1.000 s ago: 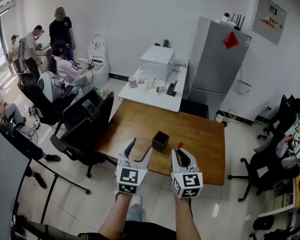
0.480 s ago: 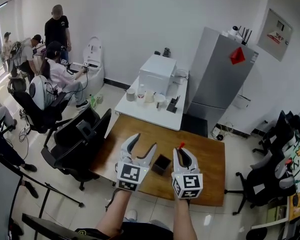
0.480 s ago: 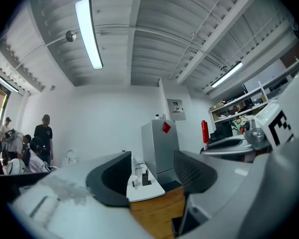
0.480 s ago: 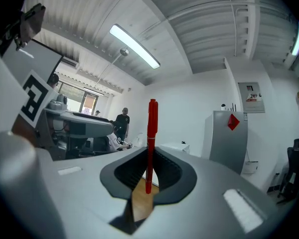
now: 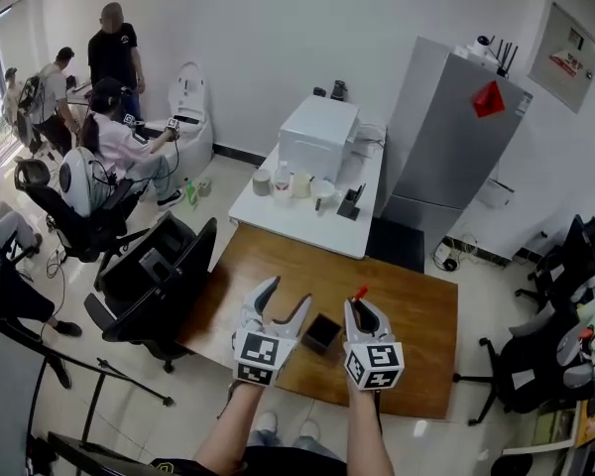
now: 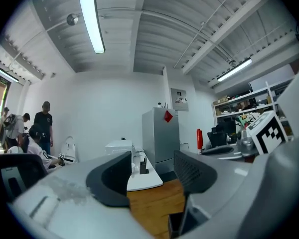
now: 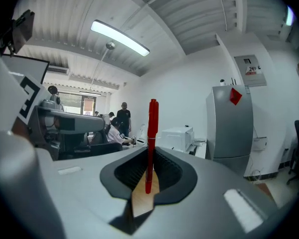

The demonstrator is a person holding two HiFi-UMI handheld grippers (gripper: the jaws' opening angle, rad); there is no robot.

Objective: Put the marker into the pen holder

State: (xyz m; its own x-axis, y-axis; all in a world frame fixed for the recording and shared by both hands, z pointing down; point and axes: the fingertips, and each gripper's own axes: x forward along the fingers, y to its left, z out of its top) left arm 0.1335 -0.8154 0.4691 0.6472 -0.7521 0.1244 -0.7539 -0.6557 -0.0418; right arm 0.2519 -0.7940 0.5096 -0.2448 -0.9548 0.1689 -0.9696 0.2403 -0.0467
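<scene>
Now that the pen holder sits between them, right gripper grips the marker, left gripper gapes.

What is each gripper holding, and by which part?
The right gripper holds the red marker by its lower half; the left gripper is open and empty.

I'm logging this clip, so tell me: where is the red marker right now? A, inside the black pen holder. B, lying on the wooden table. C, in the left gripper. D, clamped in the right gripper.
D: in the right gripper view the red marker stands upright, pinched between the closed jaws of the right gripper.
</scene>
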